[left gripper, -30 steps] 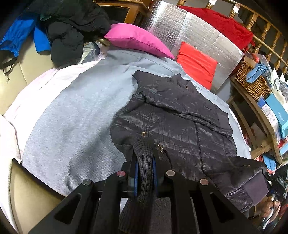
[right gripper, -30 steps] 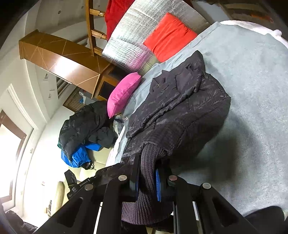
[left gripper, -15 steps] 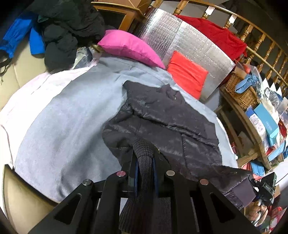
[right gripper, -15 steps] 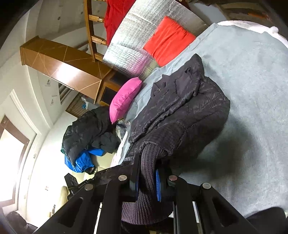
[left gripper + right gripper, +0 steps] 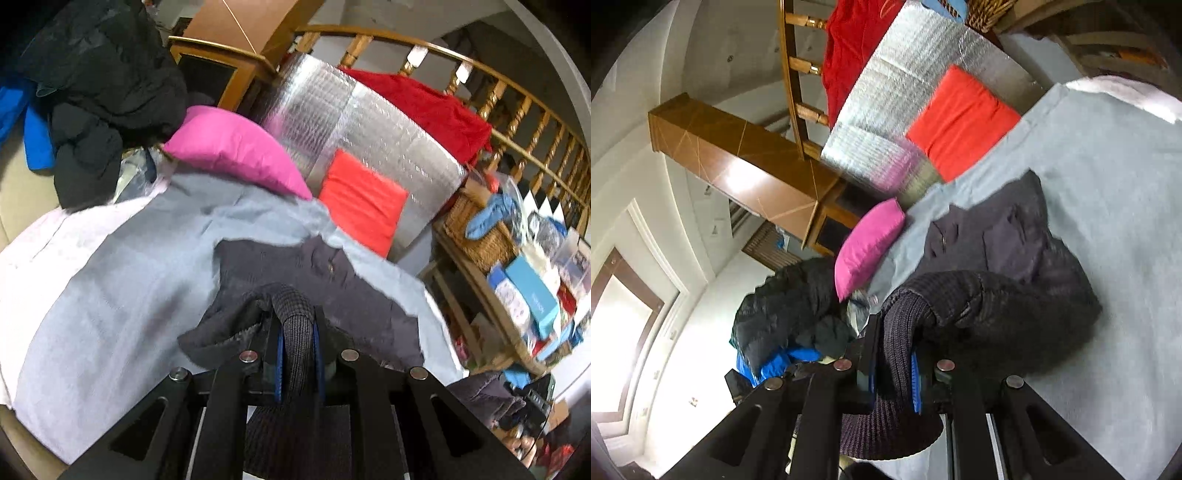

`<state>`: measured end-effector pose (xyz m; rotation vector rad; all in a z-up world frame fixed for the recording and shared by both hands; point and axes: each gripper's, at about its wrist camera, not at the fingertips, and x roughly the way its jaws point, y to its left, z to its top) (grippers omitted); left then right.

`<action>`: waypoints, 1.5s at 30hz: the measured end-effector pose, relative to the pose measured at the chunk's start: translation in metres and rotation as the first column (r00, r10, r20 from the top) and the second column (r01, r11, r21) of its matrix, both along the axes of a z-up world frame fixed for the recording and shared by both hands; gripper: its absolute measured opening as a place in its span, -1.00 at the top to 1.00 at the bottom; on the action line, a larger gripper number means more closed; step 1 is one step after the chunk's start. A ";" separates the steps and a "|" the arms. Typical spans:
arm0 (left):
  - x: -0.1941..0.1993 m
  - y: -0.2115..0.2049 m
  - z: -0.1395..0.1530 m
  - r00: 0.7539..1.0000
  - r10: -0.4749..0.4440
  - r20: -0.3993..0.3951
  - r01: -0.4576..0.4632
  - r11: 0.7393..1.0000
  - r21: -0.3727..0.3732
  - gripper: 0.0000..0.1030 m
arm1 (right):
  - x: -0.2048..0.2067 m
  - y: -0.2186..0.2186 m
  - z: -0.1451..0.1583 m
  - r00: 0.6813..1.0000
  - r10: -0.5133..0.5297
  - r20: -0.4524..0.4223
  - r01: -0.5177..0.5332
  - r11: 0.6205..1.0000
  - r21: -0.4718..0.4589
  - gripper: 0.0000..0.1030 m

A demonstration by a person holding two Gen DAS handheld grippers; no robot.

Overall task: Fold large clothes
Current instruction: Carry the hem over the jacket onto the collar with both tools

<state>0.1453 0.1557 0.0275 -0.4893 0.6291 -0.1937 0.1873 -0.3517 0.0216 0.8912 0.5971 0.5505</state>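
The dark puffer jacket (image 5: 354, 295) is lying on the grey blanket (image 5: 122, 280) that is covering the bed, its collar end pointing toward the pillows. Its ribbed knit hem (image 5: 297, 332) is bunching up where the left gripper (image 5: 298, 354) is pinching it, jaws closed narrow on the knit. In the right wrist view, the right gripper (image 5: 894, 373) is clamping another stretch of ribbed hem (image 5: 901, 332), jaws tight on it, with the quilted body (image 5: 1015, 295) curling over beside it. Beyond the jacket, a pink pillow (image 5: 236, 147) and an orange-red pillow (image 5: 362, 199) are leaning against a silver foil panel (image 5: 369, 122). A heap of dark coats (image 5: 96, 85) is sitting at the far left.
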 end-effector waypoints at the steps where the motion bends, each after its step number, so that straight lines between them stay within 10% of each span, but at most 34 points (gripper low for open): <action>1: 0.006 0.000 0.002 1.000 0.008 0.007 -0.008 1.000 -0.010 0.73 | 0.005 -0.001 0.002 1.000 -0.007 0.004 0.007 1.000 0.003 0.72; 23: 0.128 -0.009 0.017 0.993 0.109 0.040 -0.110 0.993 0.032 0.73 | 0.152 0.008 0.058 0.988 -0.145 0.059 0.148 0.987 -0.055 0.73; 45: 0.272 -0.027 -0.055 0.984 0.142 -0.104 -0.127 0.982 0.141 0.73 | 0.299 0.020 0.001 0.977 -0.206 -0.059 0.190 0.961 -0.199 0.73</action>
